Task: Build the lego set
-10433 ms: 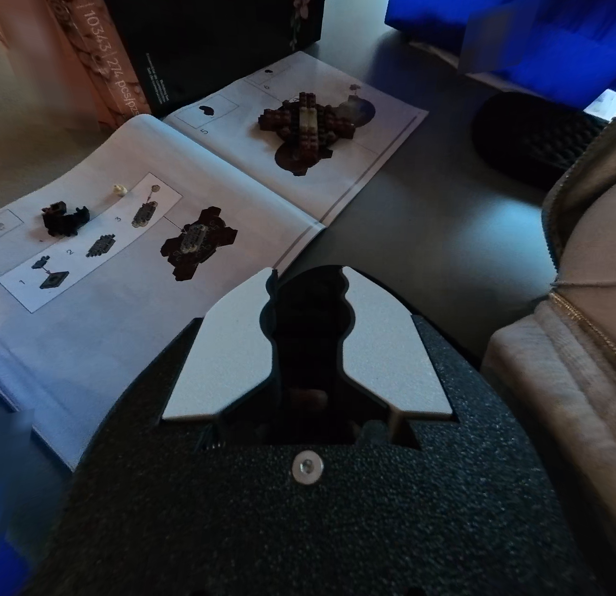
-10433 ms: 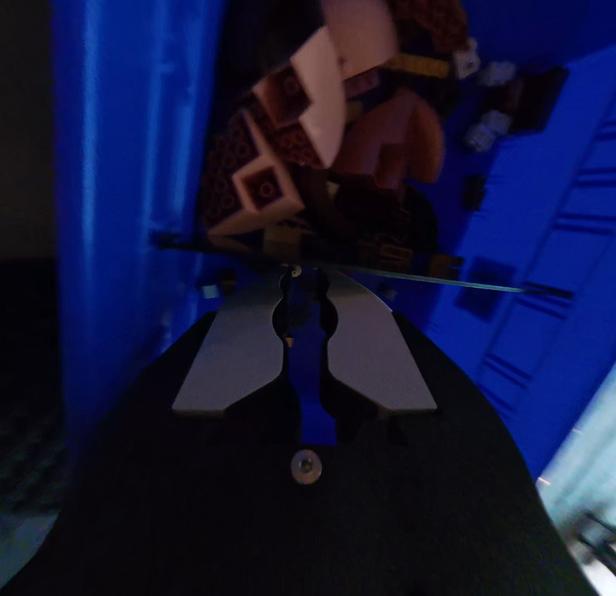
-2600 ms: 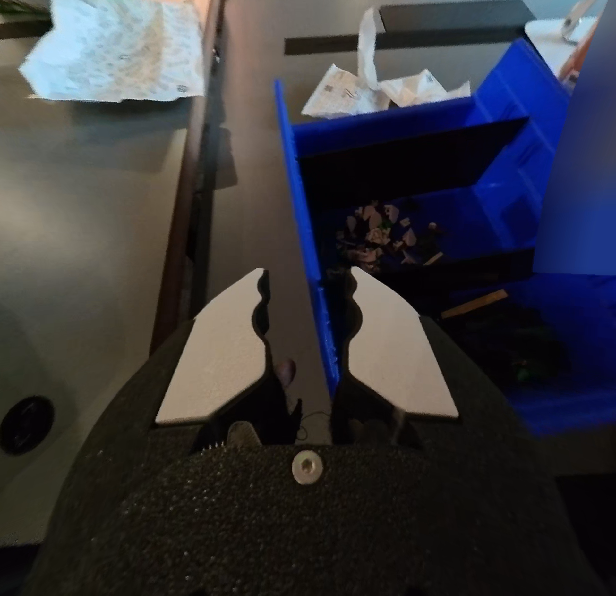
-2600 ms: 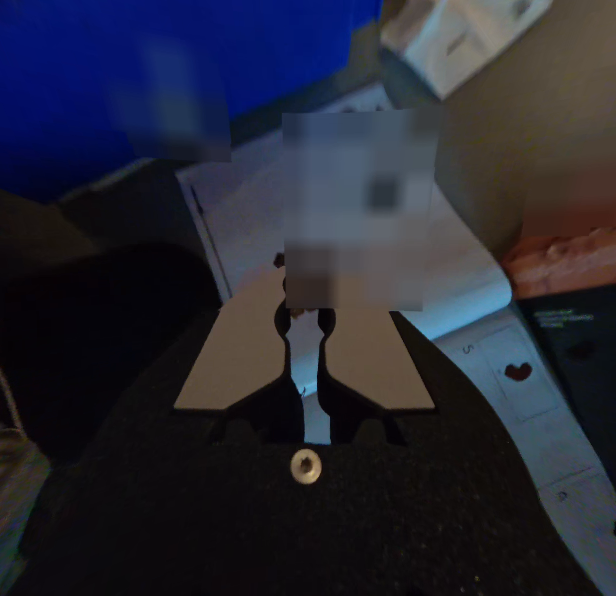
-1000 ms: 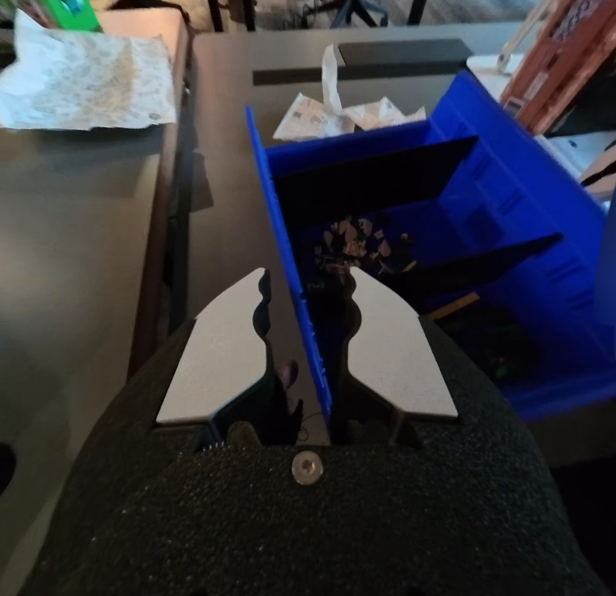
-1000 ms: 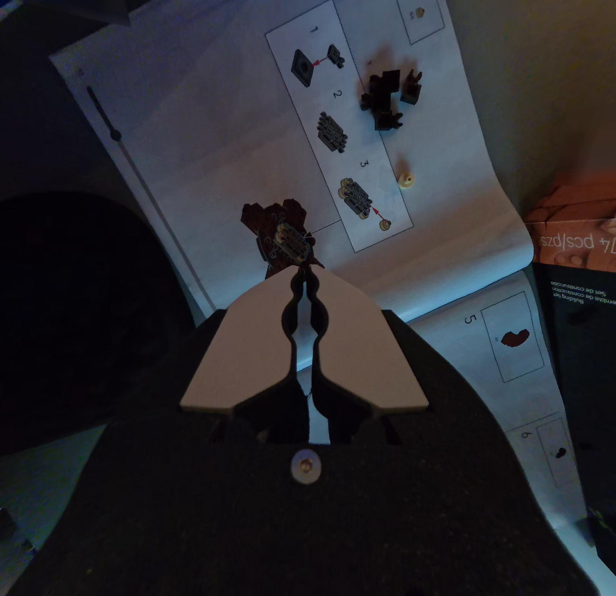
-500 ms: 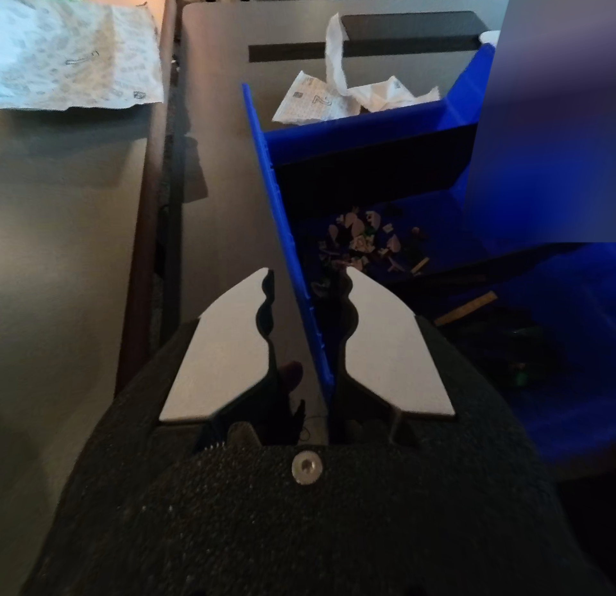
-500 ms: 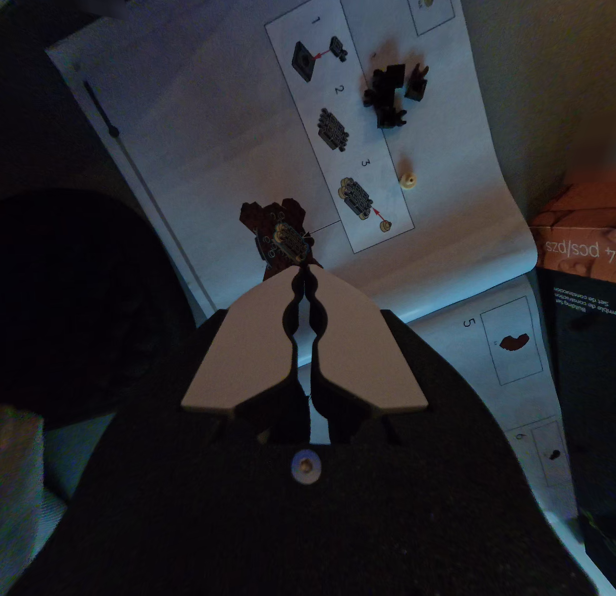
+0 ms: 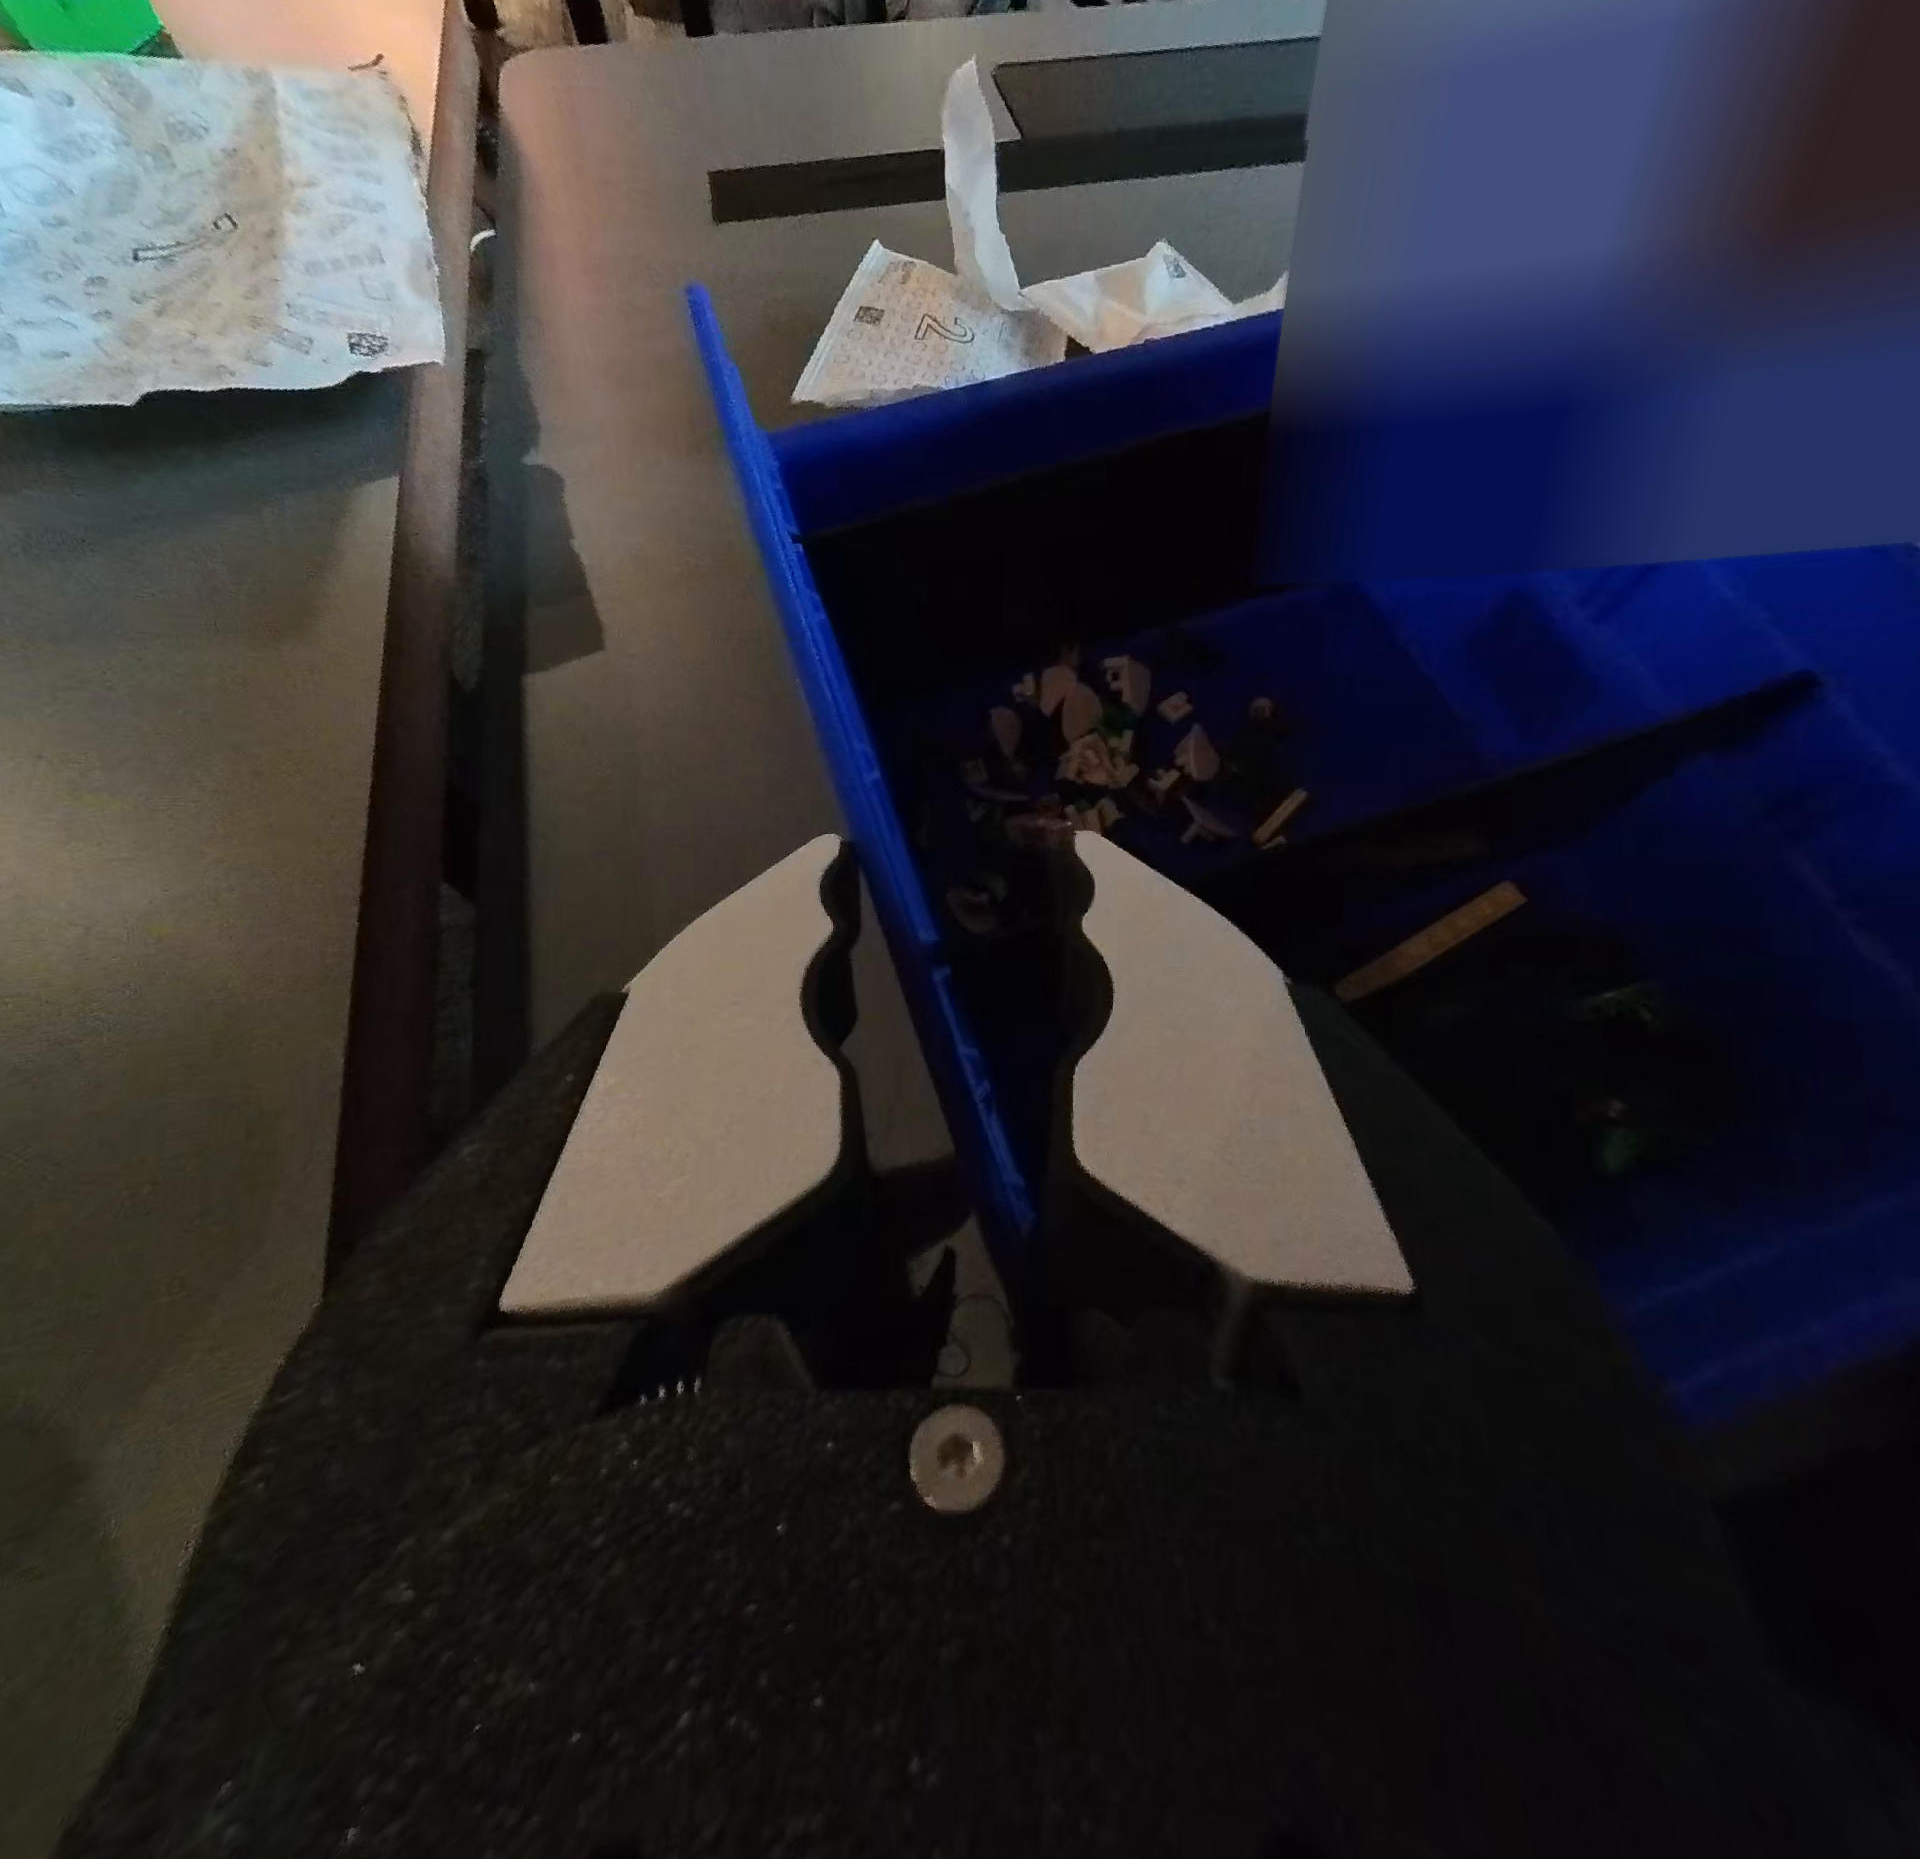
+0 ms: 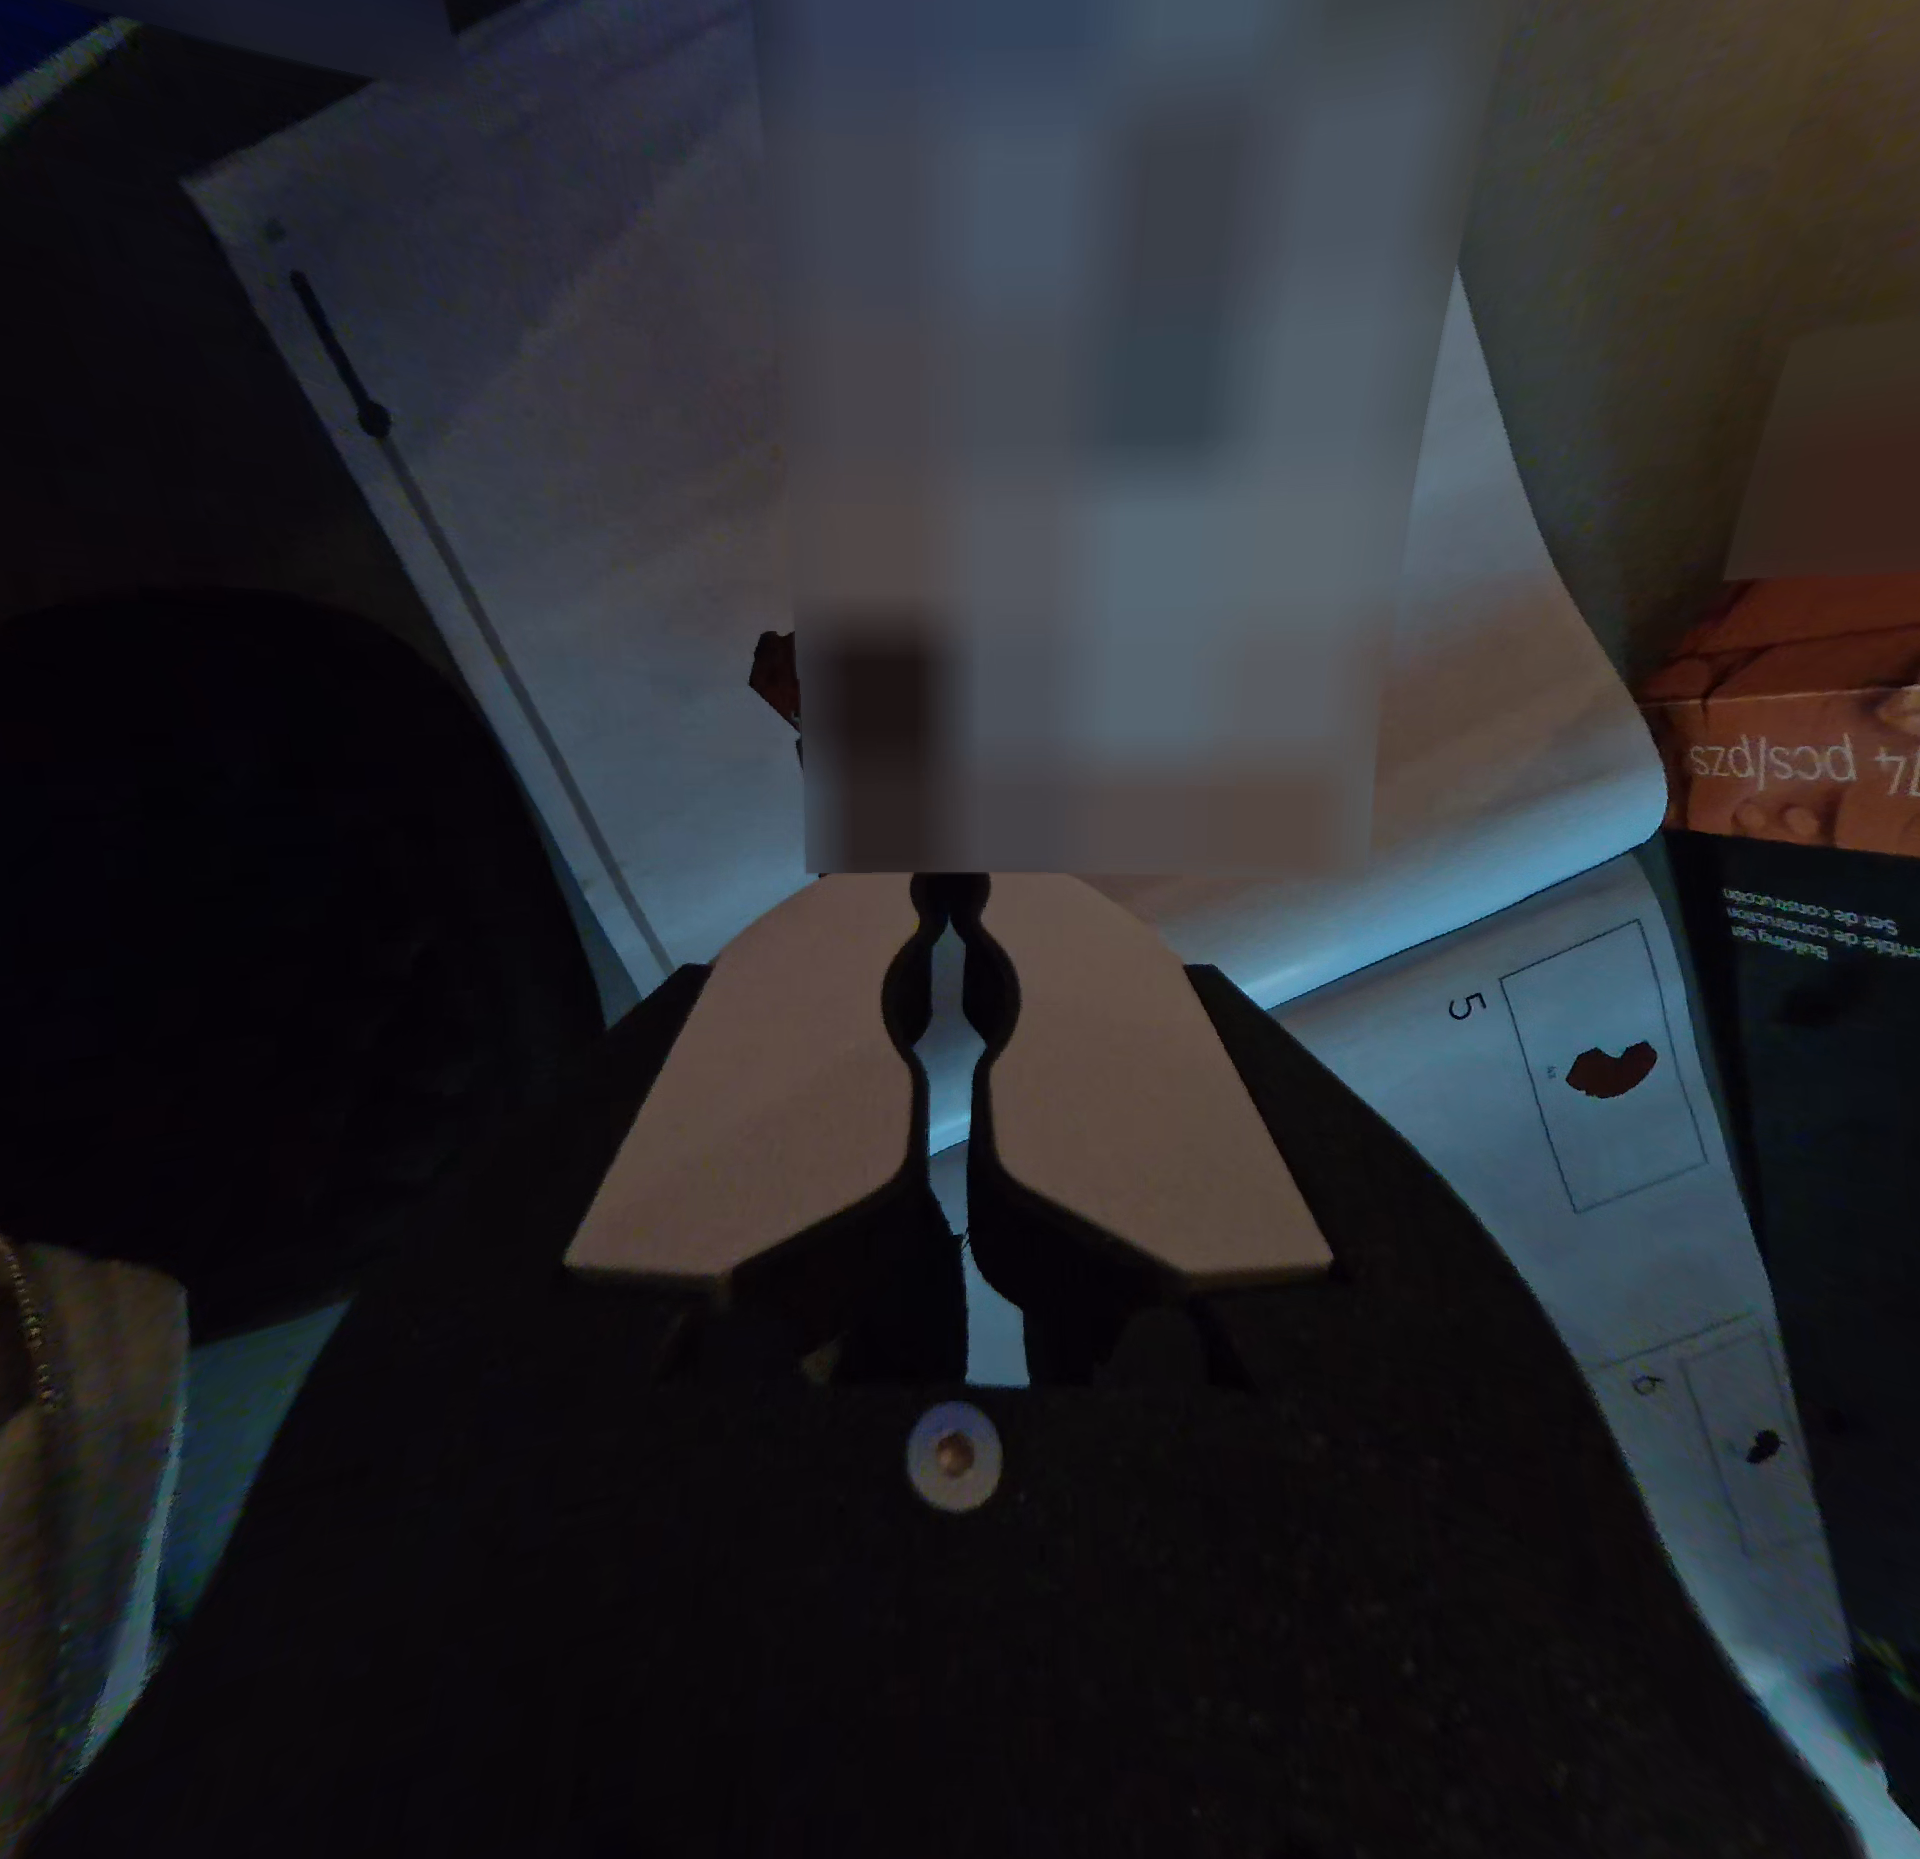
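Dim grey tabletop point(image 9: 623, 562): blue divided bin point(image 9: 1039, 438) with small pale loose bricks point(image 9: 1101, 749) in its middle compartment. Left gripper point(image 9: 956, 853) is parted, straddling the bin's left wall point(image 9: 831, 729), pads not visibly pressing; best squared to that thin wall before any squeeze. Right gripper point(image 10: 951, 890) is closed on nothing visible, over the open instruction booklet point(image 10: 582, 375).

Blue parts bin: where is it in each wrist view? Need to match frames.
Left wrist view: the blue parts bin fills centre-right; its near wall runs up between the open fingers of the left gripper.
Right wrist view: not clearly in it; the instruction booklet lies ahead of the shut right gripper.
Shared landmark: the grey tabletop.
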`<state>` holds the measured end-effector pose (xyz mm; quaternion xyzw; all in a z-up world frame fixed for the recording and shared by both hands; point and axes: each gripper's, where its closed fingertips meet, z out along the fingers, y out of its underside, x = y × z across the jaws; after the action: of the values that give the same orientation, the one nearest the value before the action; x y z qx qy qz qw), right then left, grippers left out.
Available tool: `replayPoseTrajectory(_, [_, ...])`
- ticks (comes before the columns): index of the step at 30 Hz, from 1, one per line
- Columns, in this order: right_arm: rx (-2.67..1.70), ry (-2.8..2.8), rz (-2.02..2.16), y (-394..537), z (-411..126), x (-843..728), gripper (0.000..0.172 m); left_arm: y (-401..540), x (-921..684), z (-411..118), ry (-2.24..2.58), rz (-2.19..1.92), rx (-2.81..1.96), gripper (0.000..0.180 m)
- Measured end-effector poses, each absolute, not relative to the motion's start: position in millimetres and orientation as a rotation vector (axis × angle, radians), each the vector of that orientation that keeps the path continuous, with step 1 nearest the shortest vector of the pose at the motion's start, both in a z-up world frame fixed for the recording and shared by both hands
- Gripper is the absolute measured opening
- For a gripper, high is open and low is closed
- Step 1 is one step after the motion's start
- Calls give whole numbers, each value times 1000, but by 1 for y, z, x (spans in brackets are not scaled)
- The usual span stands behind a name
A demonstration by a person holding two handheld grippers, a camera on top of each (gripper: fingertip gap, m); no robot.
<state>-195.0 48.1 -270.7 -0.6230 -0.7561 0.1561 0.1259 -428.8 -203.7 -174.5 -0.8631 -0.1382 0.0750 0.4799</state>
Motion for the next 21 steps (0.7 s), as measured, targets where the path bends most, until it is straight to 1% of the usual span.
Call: replayPoseTrajectory(21, [-1820, -2204, 546, 48, -271, -195, 0, -203, -427, -175, -313, 161, -2092, 40])
